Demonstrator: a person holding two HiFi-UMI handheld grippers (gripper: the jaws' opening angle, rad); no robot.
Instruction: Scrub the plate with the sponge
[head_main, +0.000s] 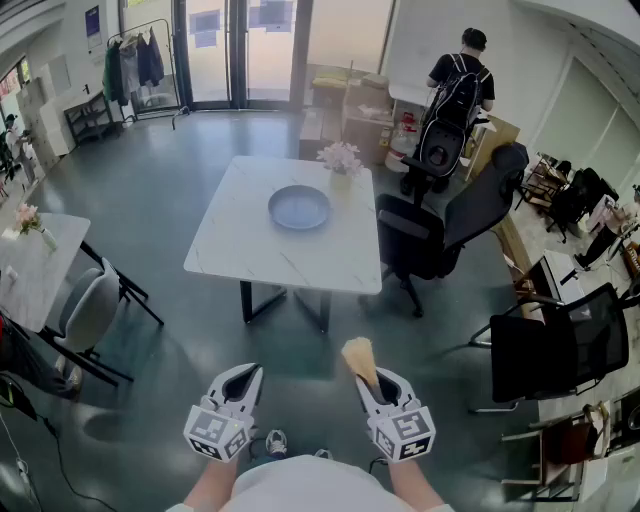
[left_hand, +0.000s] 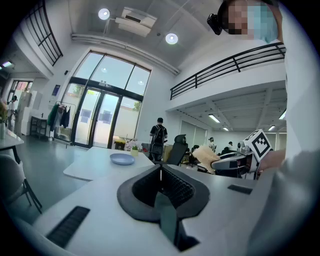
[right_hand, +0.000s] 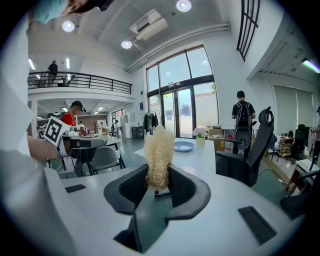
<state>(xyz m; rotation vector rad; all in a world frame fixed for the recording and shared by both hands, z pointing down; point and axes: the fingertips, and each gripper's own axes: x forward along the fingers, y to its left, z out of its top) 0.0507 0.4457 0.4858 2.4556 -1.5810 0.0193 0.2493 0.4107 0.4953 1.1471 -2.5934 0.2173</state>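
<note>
Left gripper (left_hand: 161, 175): one, jaws clenched flat together along a single seam, with nothing between the pads; held low in front of the person, well short of the table. Right gripper (right_hand: 158, 186): one, jaws clamped on the sponge (right_hand: 159, 152), gripping its lower end, while the rest of it stands up and forward past the jaw tips. Sponge: one, straw-coloured, fibrous and shaggy at the top; in the head view it shows as a pale wedge sticking out ahead of the right gripper, in the air over the grey floor and well apart from the plate. Plate (head_main: 298, 207): one, blue-grey, round and shallow with a raised rim, lying flat on the far half of the white table (head_main: 250, 255), its bare inner face showing; neither gripper touches it. White table: one, square, marble-patterned top on dark legs, straight ahead of both grippers. Flower vase (head_main: 341, 176): one, small, standing on the table's far edge just beyond the plate and holding a bunch of pale pink blossoms. Black office chair (head_main: 440, 225): one at the table's right side; a second stands nearer at the right of the head view. Second white table (head_main: 35, 270): one at the left edge, carrying its own small vase of flowers, with a grey chair (head_main: 88, 310) tucked beside it. Person with a black backpack (head_main: 458, 85): one, standing beyond the table with back turned.
</note>
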